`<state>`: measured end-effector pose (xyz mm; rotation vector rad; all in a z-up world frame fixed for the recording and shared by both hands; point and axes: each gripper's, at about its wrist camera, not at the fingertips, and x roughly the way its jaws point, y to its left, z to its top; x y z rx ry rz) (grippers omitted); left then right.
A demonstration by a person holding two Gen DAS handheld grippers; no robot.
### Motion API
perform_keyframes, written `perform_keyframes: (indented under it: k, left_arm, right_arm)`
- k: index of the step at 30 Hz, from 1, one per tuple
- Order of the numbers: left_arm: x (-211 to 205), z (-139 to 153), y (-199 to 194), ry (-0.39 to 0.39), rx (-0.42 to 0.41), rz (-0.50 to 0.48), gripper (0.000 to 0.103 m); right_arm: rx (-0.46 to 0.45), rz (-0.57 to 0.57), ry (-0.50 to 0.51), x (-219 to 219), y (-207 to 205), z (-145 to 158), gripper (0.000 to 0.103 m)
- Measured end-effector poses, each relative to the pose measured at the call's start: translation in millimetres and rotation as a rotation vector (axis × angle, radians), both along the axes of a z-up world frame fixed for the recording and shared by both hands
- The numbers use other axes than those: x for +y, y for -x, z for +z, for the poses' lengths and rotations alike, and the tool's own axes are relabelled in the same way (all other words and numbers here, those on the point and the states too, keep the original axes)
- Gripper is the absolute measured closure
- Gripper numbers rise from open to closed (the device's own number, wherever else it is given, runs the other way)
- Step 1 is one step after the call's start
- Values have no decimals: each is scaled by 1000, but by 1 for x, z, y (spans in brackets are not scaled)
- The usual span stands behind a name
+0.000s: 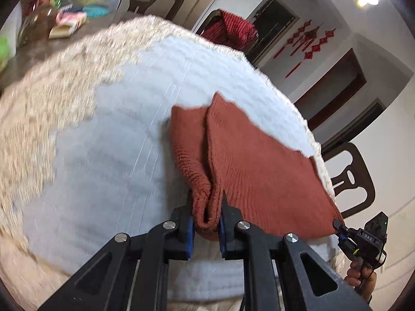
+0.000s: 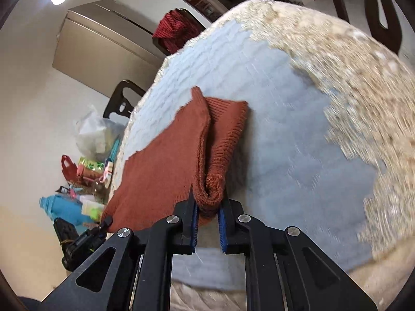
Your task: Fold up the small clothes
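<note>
The rust-brown knit garment (image 1: 259, 171) is stretched between the two tools just above the pale blue blanket (image 1: 116, 142) that covers the bench; its far edge looks to rest on the blanket, though I cannot tell how much of it touches. The left tool (image 1: 206, 223) is clenched on one bunched, ribbed corner of the garment; the right tool (image 2: 208, 211) is clenched on the opposite corner in the same way, the fabric rolled between the blue pads (image 2: 194, 229).

The risk, as I judge it: each grip holds only a thick roll of knit near the fingertips, so a sharp pull apart could drag a corner free and let the garment drop crooked; uneven speed between the hands would lay a skewed fold; the loose knit could also stretch or snag on the pads.

The left wrist view shows the right tool beyond the garment's near corner, with the person's hand (image 1: 360, 277) under it, and a red checked cloth (image 1: 230, 29) over a chair past the bench; the right wrist view instead shows the left tool (image 2: 107, 221) at the garment's other corner, plus bags and bottles (image 2: 85, 171) beside the bench.
</note>
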<state>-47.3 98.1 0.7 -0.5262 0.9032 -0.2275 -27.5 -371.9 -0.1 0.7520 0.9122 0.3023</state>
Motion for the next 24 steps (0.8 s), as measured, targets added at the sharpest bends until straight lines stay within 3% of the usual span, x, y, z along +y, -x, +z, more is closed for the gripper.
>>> perform_keyframes:
  k: [3,8,13,17,21,24]
  left_arm:
    - [4,-9,0,35,5,-4,84]
    - [5,8,6,-70,-49,-6,79]
    - [11,33,4,-174,-140,50,79]
    - [-14,41,-15,-167,-197,-19,76]
    - [-45,33,-40,-203,-200,-92,76]
    - [-51,10,-54,-271,-117,-98,76]
  right_arm:
    - [24,3,8,-3,2,-13,90]
    - [-24,24,84,2,7,-3,84]
    - [-150,-10,244,1,19,32,83]
    - [-233,36,269,22,3,43,83]
    - [-248,114,313,57,-25,33,83]
    - [-177,72,367,54,-43,12,84]
